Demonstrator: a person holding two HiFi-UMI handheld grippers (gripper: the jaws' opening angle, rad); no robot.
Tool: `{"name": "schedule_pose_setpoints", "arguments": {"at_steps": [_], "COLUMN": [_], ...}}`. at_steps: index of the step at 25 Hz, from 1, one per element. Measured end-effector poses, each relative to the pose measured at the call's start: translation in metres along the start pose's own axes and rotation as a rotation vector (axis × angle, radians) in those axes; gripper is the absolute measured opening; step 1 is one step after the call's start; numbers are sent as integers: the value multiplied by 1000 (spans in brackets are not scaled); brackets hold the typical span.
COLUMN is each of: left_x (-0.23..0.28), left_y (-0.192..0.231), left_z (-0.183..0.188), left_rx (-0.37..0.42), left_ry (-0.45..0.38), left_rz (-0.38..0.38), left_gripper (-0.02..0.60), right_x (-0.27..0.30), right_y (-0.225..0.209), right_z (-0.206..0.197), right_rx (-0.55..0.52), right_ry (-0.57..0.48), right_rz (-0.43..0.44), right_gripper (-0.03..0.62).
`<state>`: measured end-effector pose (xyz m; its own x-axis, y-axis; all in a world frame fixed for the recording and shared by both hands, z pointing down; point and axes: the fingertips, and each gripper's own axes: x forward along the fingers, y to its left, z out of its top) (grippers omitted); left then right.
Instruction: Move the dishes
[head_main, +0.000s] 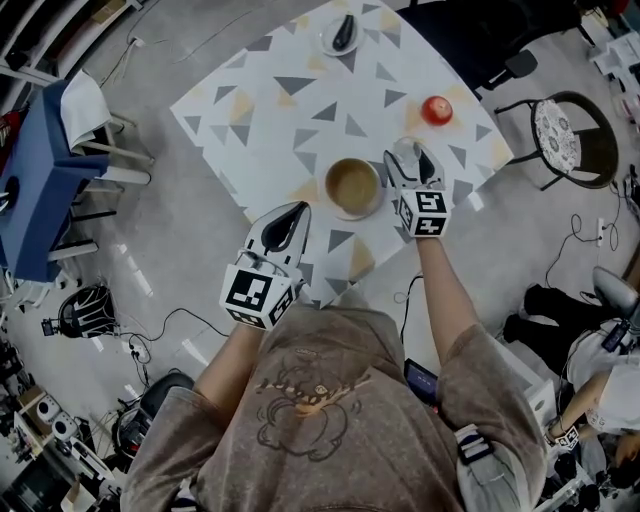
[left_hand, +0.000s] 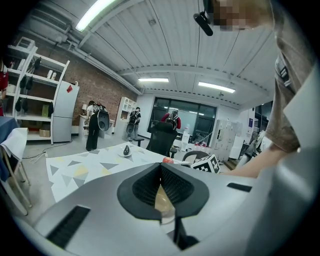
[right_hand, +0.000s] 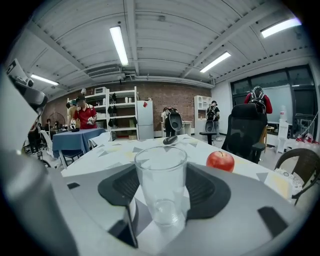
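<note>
A clear drinking glass (right_hand: 160, 187) stands upright between my right gripper's (right_hand: 161, 175) pads, which press on both of its sides; in the head view this glass (head_main: 404, 151) sits right of the bowl, with the right gripper (head_main: 410, 163) around it. The tan bowl (head_main: 352, 187) rests on the triangle-patterned table (head_main: 260, 110) near its front edge. My left gripper (head_main: 296, 211) hovers at the table's near corner, left of the bowl, shut and holding nothing. Through the closed left gripper (left_hand: 160, 169), a sliver of the bowl (left_hand: 162, 199) shows.
A red apple (head_main: 436, 110) lies just beyond the glass, also seen in the right gripper view as the apple (right_hand: 220, 161). A small plate with a dark object (head_main: 341, 35) sits at the table's far edge. A round chair (head_main: 570, 138) stands to the right, a blue table (head_main: 40, 170) to the left.
</note>
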<state>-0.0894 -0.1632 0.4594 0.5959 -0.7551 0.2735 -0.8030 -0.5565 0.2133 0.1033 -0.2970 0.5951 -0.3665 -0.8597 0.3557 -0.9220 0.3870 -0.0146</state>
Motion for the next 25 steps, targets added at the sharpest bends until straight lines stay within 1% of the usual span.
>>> {"name": "schedule_pose_setpoints", "arguments": {"at_steps": [9, 12, 14, 18, 25], "left_x": [1, 1, 0, -1, -2], "left_y": [2, 3, 3, 1, -4], "left_z": [-5, -6, -6, -6, -3], "left_rx": [1, -1, -2, -1, -7], "left_ry": [15, 15, 15, 15, -1], "left_rz": [-9, -10, -11, -18, -26], "left_gripper": [17, 17, 17, 17, 17], "right_x": [0, 1, 1, -2, -20], "right_y": [1, 1, 3, 3, 0], "right_z": [-2, -3, -3, -3, -2], "right_rx": [12, 11, 13, 14, 27], "right_ry": [-15, 0, 11, 26, 37], "right_rz": [-13, -20, -18, -22, -32], "right_gripper": [282, 279, 293, 301, 308]}}
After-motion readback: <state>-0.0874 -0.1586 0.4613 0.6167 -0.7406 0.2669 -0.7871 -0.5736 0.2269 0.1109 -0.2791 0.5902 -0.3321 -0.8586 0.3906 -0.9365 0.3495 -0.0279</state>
